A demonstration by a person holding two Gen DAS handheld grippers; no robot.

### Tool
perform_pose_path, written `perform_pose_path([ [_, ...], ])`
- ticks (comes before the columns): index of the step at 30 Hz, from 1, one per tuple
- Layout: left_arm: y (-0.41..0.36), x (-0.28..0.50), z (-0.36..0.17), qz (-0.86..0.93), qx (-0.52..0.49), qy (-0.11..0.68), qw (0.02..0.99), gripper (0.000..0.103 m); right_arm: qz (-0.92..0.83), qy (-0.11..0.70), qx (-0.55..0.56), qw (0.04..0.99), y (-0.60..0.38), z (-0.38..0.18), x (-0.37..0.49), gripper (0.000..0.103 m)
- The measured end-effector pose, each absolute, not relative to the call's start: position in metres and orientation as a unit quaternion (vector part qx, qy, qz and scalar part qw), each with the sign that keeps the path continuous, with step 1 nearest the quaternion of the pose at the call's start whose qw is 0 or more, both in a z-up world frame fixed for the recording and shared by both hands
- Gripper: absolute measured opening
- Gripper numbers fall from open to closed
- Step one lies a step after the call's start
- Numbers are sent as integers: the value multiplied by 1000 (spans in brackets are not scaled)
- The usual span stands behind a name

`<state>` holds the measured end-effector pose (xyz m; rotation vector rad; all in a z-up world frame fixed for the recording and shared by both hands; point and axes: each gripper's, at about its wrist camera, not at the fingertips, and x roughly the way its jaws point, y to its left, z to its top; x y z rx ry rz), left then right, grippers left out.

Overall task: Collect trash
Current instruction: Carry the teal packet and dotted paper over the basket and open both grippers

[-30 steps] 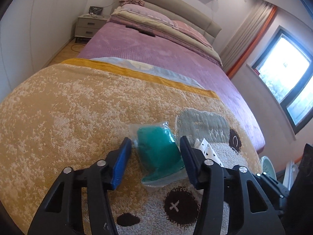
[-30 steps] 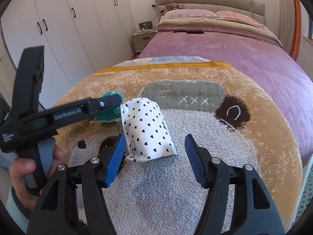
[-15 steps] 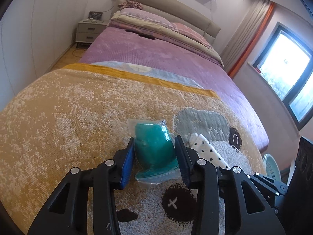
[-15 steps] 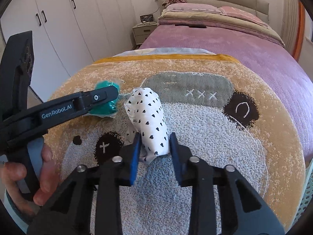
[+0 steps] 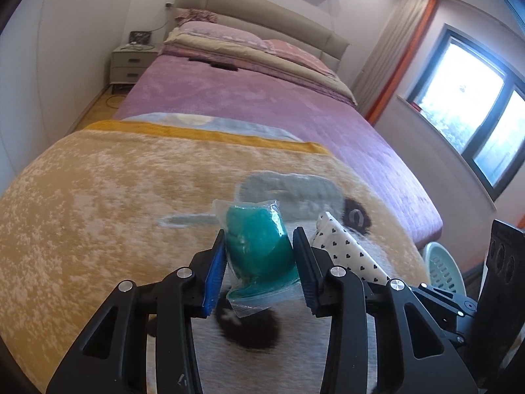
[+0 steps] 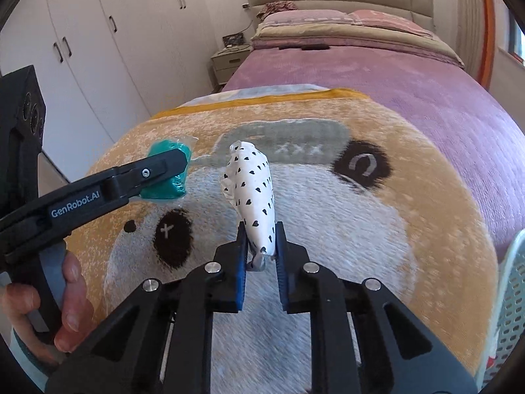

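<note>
Teal pack (image 5: 259, 246): soft teal item sealed in clear plastic wrap, clamped on both sides, raised above the blanket (image 5: 98, 203). White pack (image 6: 254, 193): white with small black hearts, elongated, standing nearly upright, lower end pinched, just right of the teal pack.

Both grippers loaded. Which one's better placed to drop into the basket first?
Right, probably. The perforated basket sits at the bed's right edge, beside the right gripper shut on the heart-print packet. The left gripper, holding the teal bag, is farther over.
</note>
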<state>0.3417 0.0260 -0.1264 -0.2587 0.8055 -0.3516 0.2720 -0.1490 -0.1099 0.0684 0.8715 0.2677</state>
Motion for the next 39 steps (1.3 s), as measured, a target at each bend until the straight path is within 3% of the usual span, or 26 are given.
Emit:
perform_pose_path([
  [23,-144,290,-95,-305,-29,366,879,38,-54,345,39,936,-315,-49,189,13],
  [39,-277,265,-106,-386,41,370,844,38,-173,360,93,912,-437,-63,143,14],
])
